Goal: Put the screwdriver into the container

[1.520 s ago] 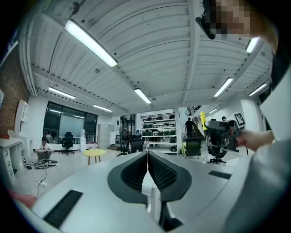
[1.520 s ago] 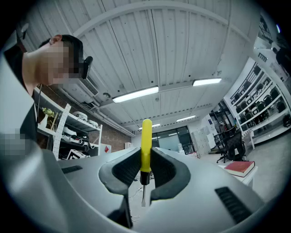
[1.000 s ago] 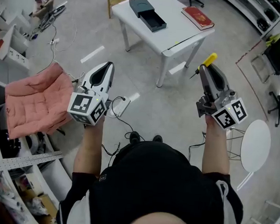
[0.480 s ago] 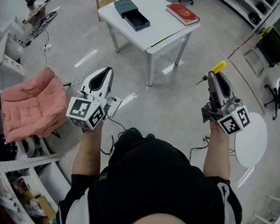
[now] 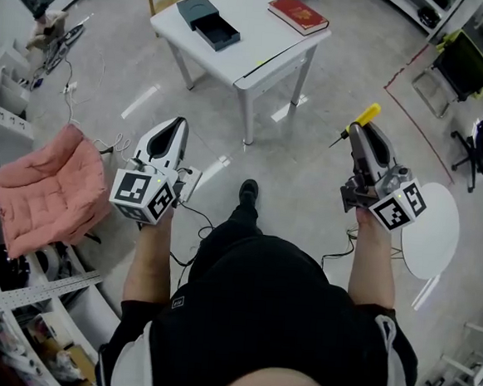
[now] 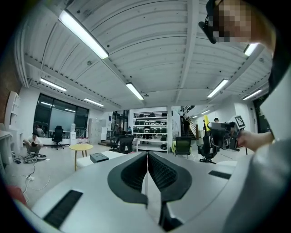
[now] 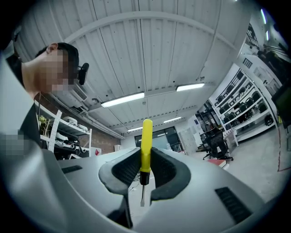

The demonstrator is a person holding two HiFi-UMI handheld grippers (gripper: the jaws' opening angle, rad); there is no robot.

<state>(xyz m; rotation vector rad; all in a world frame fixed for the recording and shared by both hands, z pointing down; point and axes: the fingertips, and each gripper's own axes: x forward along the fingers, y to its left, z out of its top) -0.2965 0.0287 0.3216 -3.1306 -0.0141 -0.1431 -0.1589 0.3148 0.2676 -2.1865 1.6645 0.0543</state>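
Far across the floor (image 5: pixel 311 160), a white counter (image 5: pixel 266 44) is carrying the container (image 5: pixel 207 24); right claw (image 5: pixel 356 135) is clamping the screwdriver (image 5: pixel 363 116), left claw (image 5: pixel 177 125) pressing together.

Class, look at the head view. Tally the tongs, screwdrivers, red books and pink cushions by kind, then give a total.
Tongs: 2, the left tongs and the right tongs
Screwdrivers: 1, the screwdriver held in the right tongs
Red books: 1, the red book on the white table
Pink cushions: 1, the pink cushion on the floor
Total: 5
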